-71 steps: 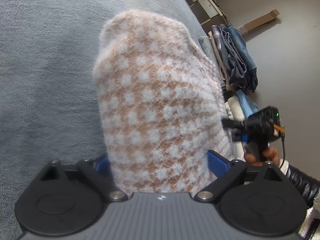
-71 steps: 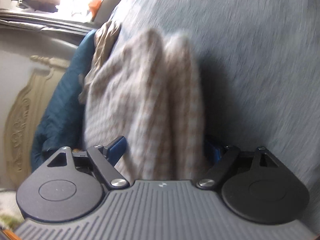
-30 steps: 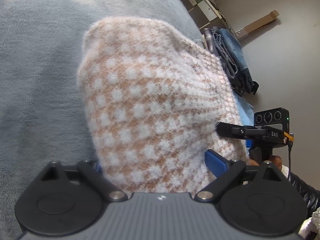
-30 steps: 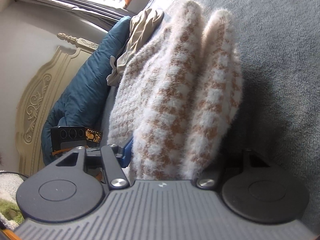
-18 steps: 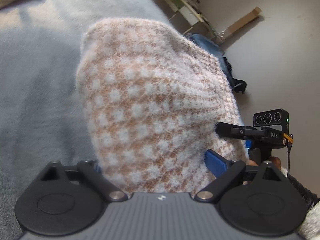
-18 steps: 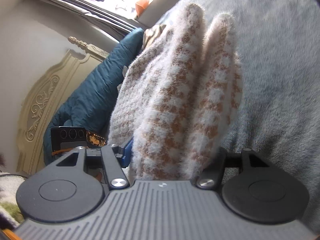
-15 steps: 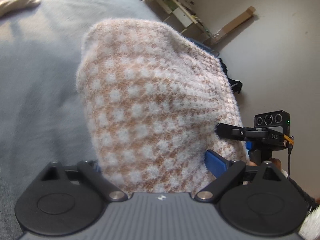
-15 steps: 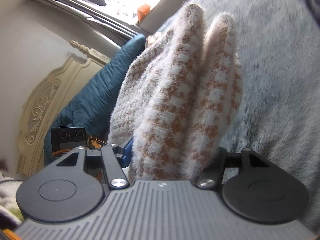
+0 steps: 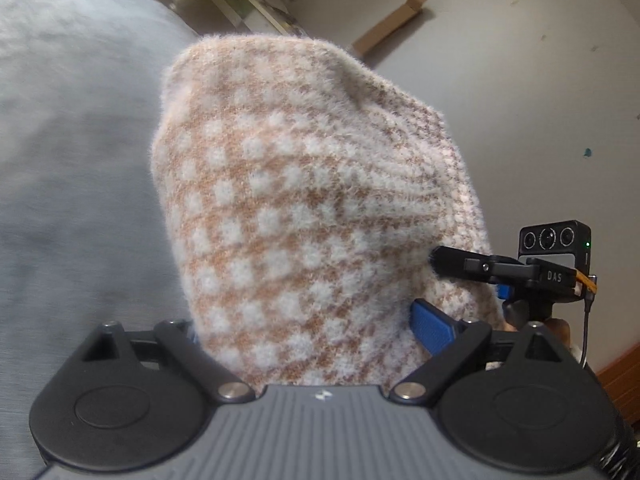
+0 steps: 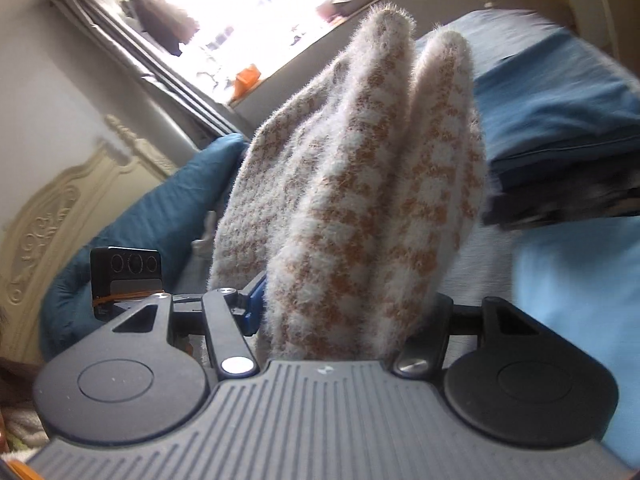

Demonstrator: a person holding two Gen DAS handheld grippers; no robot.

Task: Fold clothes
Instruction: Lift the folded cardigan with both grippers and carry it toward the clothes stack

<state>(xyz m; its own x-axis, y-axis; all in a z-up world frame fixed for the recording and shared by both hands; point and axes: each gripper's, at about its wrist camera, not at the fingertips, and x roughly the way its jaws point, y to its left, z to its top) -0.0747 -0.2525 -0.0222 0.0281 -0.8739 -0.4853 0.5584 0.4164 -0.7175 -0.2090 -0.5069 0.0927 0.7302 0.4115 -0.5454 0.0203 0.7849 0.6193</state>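
A fuzzy tan-and-white checked sweater hangs bunched in the air, held at both ends. My left gripper is shut on one end, and its blue pad presses into the knit. In the same view, my right gripper bites into the sweater's right edge, with a hand under it. In the right wrist view the sweater stands in two thick folds between the fingers of my right gripper, which is shut on it. The left gripper's camera box shows just to the left.
The grey fleece blanket of the bed lies below on the left. A stack of folded blue clothes sits at the right, with light blue cloth below it. A teal duvet, a carved headboard and a bright window lie beyond.
Both grippers have risen with the sweater, lifting it off the blanket. The views have swung toward the wall and window, and the folded stack has come into the right wrist view.
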